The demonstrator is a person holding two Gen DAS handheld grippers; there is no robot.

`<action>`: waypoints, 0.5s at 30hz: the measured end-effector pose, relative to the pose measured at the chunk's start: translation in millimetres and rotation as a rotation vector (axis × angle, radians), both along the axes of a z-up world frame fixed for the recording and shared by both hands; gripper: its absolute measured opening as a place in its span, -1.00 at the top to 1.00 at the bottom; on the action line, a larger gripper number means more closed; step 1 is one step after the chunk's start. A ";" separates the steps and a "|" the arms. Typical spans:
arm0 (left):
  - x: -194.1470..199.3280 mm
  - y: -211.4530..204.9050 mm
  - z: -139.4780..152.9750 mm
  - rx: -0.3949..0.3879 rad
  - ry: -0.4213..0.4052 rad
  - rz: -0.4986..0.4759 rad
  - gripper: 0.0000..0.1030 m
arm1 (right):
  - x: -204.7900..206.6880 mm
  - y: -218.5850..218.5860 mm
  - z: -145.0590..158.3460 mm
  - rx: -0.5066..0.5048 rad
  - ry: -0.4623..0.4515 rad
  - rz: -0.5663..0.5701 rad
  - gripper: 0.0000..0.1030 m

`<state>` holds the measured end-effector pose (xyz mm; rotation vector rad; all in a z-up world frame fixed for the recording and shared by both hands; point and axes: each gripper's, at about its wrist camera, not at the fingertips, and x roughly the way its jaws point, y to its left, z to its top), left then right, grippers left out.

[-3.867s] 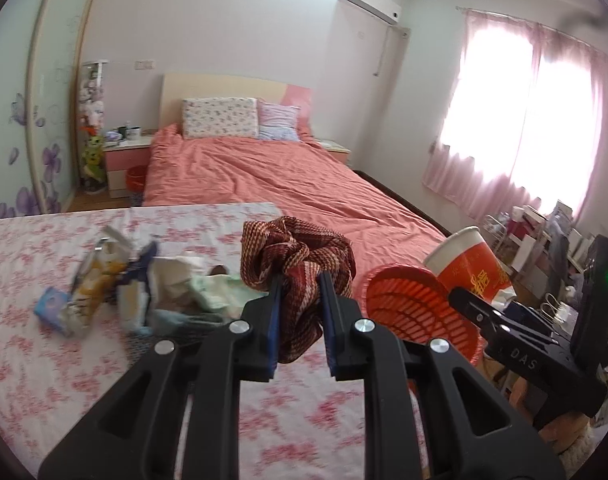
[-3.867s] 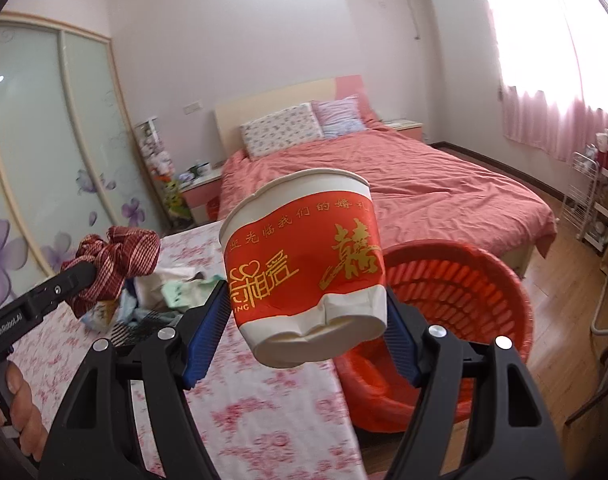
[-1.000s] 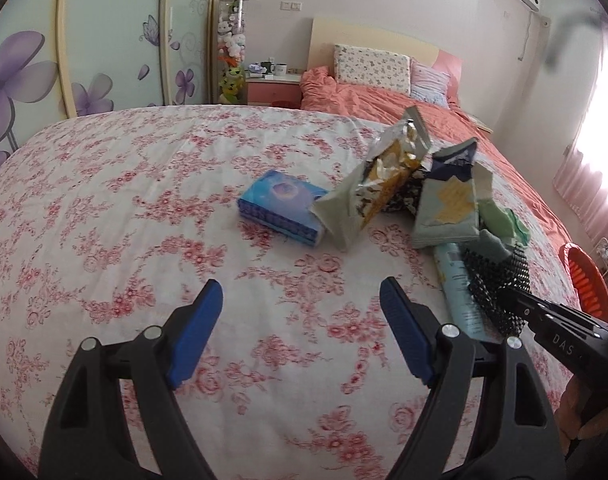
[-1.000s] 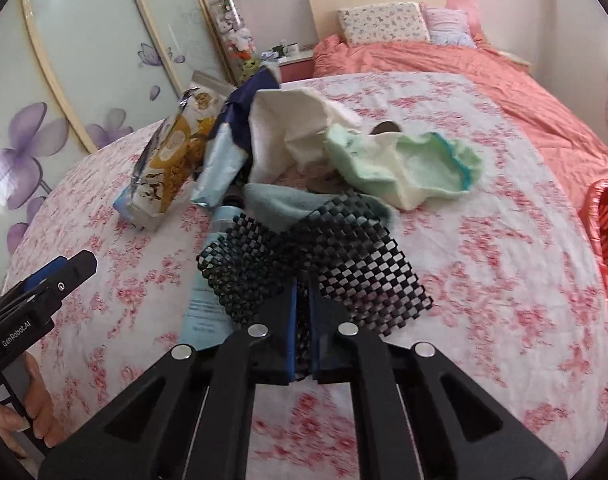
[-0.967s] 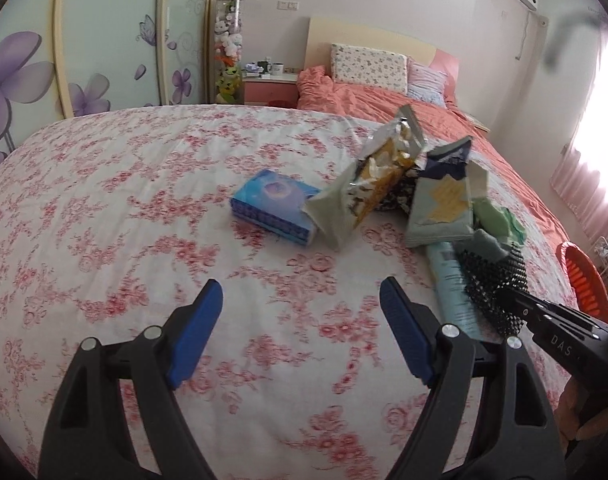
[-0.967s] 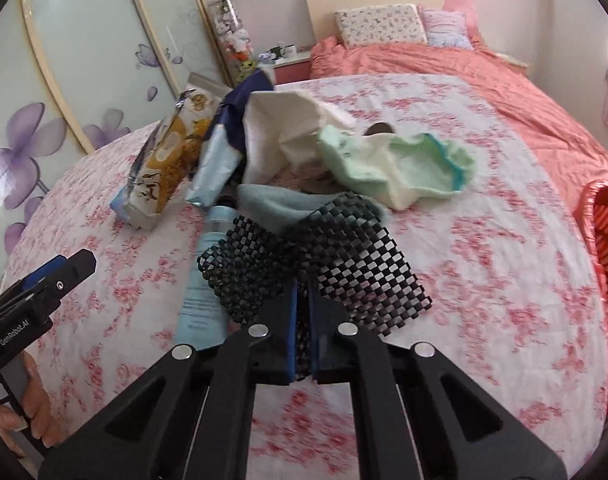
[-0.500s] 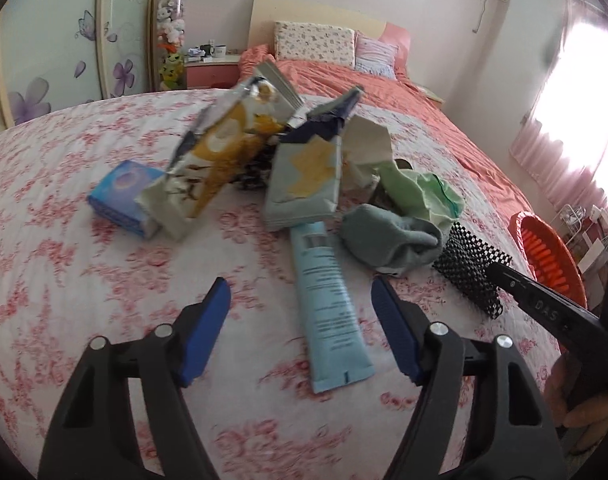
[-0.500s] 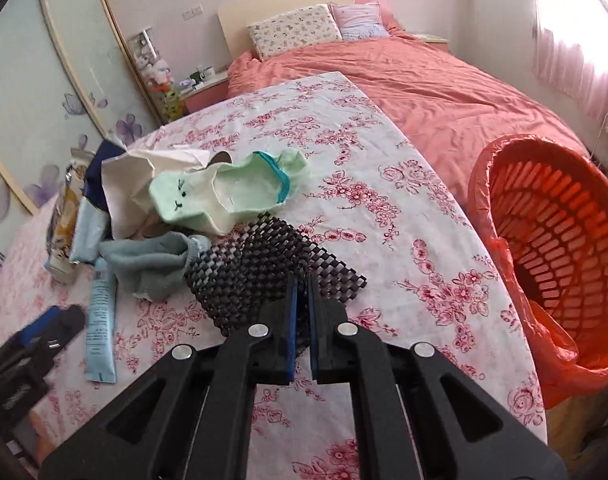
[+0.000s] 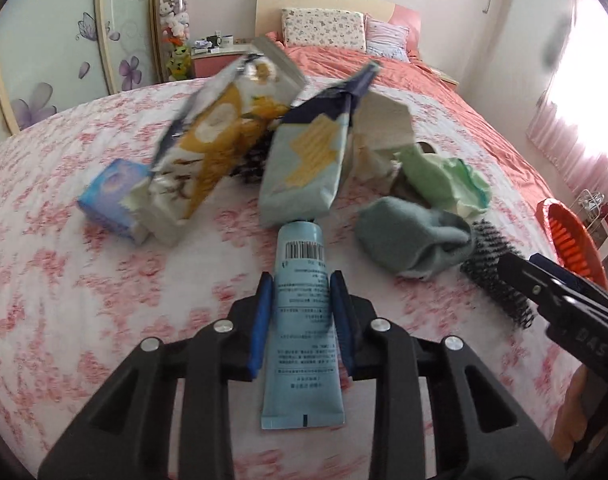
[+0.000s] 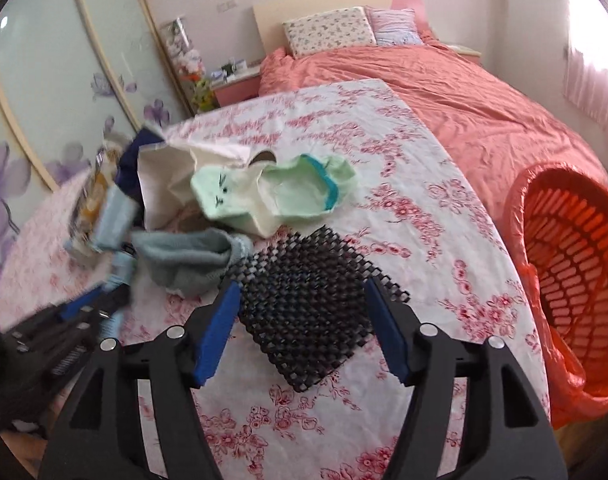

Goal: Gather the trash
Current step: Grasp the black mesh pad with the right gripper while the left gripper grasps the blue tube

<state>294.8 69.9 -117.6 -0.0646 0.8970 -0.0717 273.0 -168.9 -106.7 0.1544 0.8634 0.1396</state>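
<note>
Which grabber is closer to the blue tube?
Left. The left gripper has just been closing, its blue pads on either side of the blue tube. The right gripper is off beside it, open over the black mesh mat.

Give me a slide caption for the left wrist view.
Left claw closing around a light blue plastic tube on the floral tablecloth, beside snack bags.

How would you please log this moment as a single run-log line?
left gripper: jaws just closing, shut on blue tube | right gripper: jaws just opening, open around black mesh mat | red basket: at table edge
</note>
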 end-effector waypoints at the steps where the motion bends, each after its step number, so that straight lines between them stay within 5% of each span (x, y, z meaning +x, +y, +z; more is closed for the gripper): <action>1: -1.3 3.8 0.0 0.000 -0.001 0.002 0.41 | -0.4 1.7 -1.9 -0.017 0.002 0.002 -0.25; 7: -4.3 12.0 -0.1 -0.006 -0.005 -0.004 0.40 | 0.8 6.6 -5.5 -0.073 0.000 0.001 -0.22; 11: -5.0 13.4 0.1 -0.016 -0.006 -0.008 0.40 | 2.1 0.4 -5.6 -0.088 -0.001 -0.016 0.16; 15: -5.1 13.6 -0.2 -0.026 -0.006 -0.009 0.36 | 0.8 -4.8 -6.1 -0.062 0.001 -0.024 0.20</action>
